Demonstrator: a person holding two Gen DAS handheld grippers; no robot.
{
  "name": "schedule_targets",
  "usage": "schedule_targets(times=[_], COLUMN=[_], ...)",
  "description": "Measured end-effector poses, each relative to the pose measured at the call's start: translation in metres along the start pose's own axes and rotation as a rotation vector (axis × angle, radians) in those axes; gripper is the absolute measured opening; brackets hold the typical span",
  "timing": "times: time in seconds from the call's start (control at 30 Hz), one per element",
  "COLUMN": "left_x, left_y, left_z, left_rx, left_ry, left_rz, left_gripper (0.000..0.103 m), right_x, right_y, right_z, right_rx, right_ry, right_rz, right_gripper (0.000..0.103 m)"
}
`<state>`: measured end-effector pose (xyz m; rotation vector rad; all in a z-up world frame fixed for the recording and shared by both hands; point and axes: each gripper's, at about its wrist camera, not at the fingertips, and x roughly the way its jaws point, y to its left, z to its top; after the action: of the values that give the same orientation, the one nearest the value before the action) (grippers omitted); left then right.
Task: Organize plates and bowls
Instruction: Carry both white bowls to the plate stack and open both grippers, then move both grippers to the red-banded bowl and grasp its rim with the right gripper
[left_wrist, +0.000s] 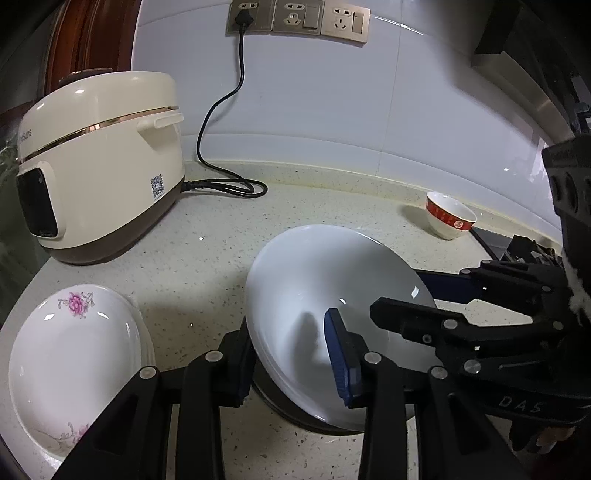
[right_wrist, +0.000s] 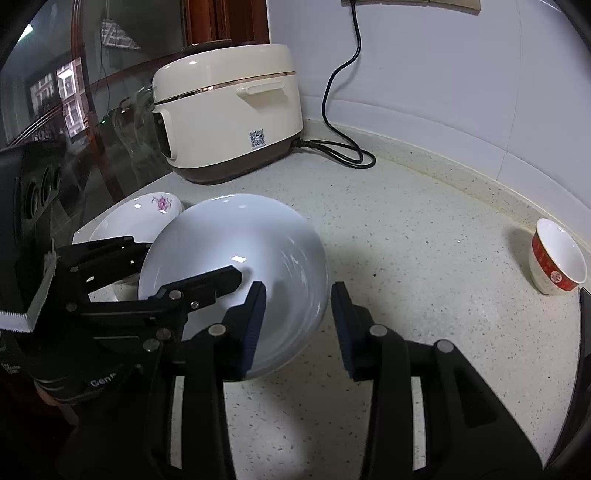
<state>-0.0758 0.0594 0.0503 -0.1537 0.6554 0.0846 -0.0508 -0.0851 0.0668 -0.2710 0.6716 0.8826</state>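
Both our left gripper (left_wrist: 291, 363) and right gripper (right_wrist: 299, 328) straddle the white bowl's (left_wrist: 314, 295) rim, jaws slack, releasing it; next we withdraw toward the flowered plate (left_wrist: 74, 350).

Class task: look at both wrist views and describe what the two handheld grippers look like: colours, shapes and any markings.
Both the left gripper and the right gripper are matte black linkages of flat bars joined by round silver pins. Each finger ends in a dark blue ribbed pad. The right one's body carries white letters "DAS"; the left one's shows "Gen", the rest hidden. A black housing with round holes sits behind each.
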Motion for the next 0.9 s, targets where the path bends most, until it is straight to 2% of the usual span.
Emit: schedule_targets(times=[0.07,0.2,0.23,0.4,0.43,0.5,0.6,0.9], left_x=[0.001,0.003,0.003,-0.006,-0.009,-0.017,-0.027,-0.023], left_y=[-0.001,-0.002,-0.002,-0.003,-0.004,-0.008,-0.010,-0.006], left_z=[0.000,0.002,0.002,0.003,0.003,0.002,0.003,0.003], left_rx=[-0.001,-0.012,-0.017,-0.030,-0.022,0.010,0.059,0.048], left_ry=[0.000,0.010,0.011,-0.017,-0.035,-0.089,-0.157,-0.164], left_rz=[0.001,-0.003,-0.009,-0.061,-0.056,0.004,0.032,0.030], left_gripper=[0.037,0.039,0.041,0.064,0.067,0.084,0.085,0.086], right_x=[0.002,0.006,0.006,0.004,0.003,0.004,0.007,0.008], right_y=[-0.001,-0.009,-0.012,-0.019,-0.020,-0.021,-0.017,-0.023], right_z=[-0.001,0.000,0.001,0.002,0.002,0.002,0.001,0.002], right_rx=[-0.002,0.029,0.043,0.086,0.095,0.102,0.089,0.130], right_ry=[0.009,0.018,0.020,0.016,0.015,0.021,0.031,0.040], right_rz=[-0.017,-0.067,-0.073,-0.073,-0.071,-0.066,-0.063,-0.033], right_gripper=[0.042,0.058,0.059,0.062,0.063,0.065,0.067,0.070])
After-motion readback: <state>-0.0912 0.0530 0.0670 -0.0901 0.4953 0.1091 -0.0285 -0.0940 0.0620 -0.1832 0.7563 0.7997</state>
